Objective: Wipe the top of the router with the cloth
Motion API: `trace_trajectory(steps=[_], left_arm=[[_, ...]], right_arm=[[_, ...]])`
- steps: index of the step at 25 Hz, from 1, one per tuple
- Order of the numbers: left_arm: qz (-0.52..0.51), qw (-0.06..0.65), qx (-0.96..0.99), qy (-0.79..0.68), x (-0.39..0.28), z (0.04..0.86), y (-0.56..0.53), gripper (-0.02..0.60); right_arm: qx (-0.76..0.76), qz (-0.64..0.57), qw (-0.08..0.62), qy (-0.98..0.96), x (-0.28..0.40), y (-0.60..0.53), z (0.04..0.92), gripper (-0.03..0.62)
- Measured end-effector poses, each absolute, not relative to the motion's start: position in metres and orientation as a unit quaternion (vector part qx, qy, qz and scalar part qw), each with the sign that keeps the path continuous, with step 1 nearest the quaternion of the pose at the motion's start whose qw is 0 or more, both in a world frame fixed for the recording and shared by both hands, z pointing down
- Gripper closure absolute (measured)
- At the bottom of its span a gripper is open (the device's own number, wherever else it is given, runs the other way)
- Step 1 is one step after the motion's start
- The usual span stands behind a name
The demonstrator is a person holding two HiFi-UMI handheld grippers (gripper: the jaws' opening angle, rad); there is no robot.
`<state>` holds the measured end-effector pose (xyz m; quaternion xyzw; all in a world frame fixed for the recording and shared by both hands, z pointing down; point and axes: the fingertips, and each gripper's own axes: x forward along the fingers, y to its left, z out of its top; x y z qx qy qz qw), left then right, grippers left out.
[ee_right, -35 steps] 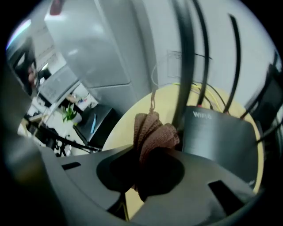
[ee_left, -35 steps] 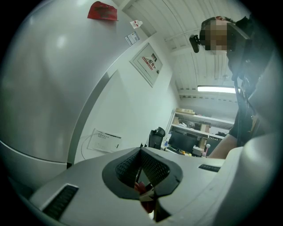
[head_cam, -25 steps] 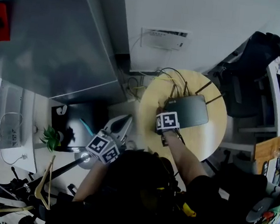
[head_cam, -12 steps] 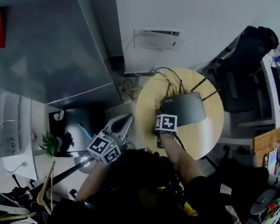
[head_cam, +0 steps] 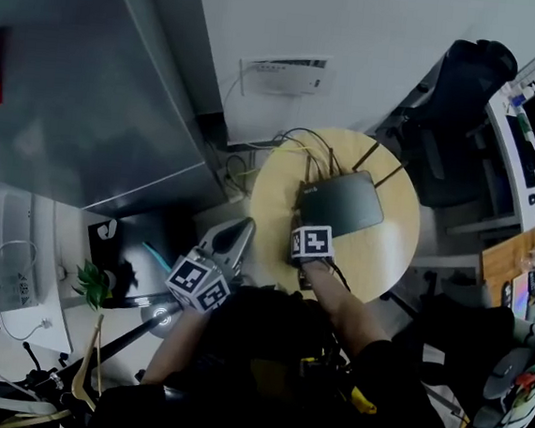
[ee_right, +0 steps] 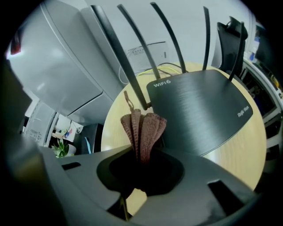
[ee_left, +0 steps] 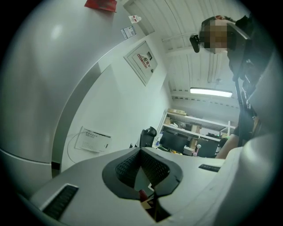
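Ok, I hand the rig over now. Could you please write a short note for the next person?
Left gripper: shut, empty, held left of the table.
Right gripper: shut on the cloth, bunched, at the router's near-left corner.
The router lies flat on the round table, antennas up.
Done: cloth gripped and brought to the router.
Left: wipe across the whole top; I cannot tell if any is wiped.

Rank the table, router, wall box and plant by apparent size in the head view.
1. table
2. router and wall box: about alike, so not ranked
3. plant, smallest
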<state>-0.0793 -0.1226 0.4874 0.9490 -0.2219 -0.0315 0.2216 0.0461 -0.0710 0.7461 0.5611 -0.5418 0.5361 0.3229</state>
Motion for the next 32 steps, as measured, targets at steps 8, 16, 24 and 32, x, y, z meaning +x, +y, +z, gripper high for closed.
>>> trace_trajectory(steps=[8,16,24,32], left_arm=[[-0.028,0.223,0.950,-0.218,-0.070,0.490,-0.111,0.584],[-0.030,0.224,0.949,-0.219,-0.059,0.490,-0.100,0.584],[-0.023,0.218,0.949,-0.224,-0.050,0.491,-0.090,0.584],[-0.017,0.210,0.948,-0.237,-0.046,0.487,-0.085,0.584]], right_arm=[[0.526,0.512,0.373,-0.568,0.047,-0.054,0.744,0.531],[0.475,0.434,0.429,-0.634,0.047,-0.042,0.743,0.531],[0.426,0.318,0.504,-0.681,0.073,-0.030,0.741,0.530],[0.414,0.307,0.539,-0.666,0.099,-0.023,0.735,0.530]])
